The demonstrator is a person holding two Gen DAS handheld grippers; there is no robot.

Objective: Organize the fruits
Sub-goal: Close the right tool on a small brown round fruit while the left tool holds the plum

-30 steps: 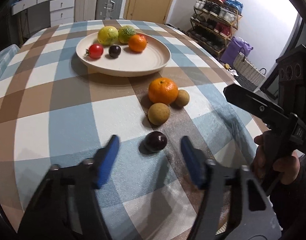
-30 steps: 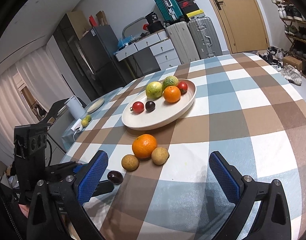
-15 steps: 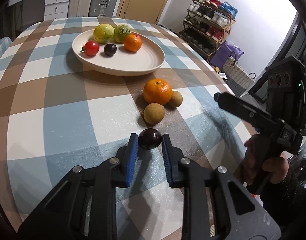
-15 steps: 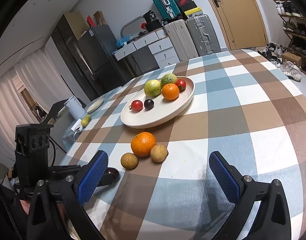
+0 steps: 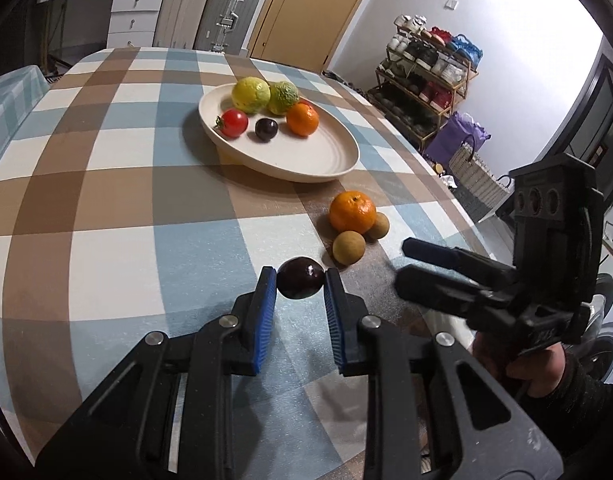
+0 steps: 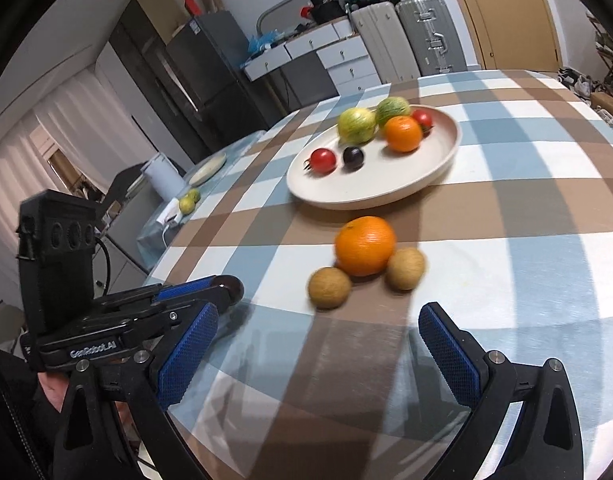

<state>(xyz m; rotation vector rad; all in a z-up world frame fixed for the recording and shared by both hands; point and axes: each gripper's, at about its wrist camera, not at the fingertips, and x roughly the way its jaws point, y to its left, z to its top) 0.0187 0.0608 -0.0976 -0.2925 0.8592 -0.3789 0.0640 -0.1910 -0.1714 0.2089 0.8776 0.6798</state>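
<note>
Lying well ahead of and above both claws, the plate (image 5: 326, 168) is faced by the left gripper (image 5: 300, 284), clamped on the dark plum (image 5: 300, 283), while the right gripper (image 6: 318, 344) gapes empty nearer the orange (image 6: 364, 245).

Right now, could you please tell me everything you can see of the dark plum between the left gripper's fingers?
The dark plum is small, round, glossy and deep purple-brown, with a light glint on top. The left gripper is shut on it, blue pads pressing both sides. It sits low over the checked tablecloth, apart from the nearest brown fruit.
</note>
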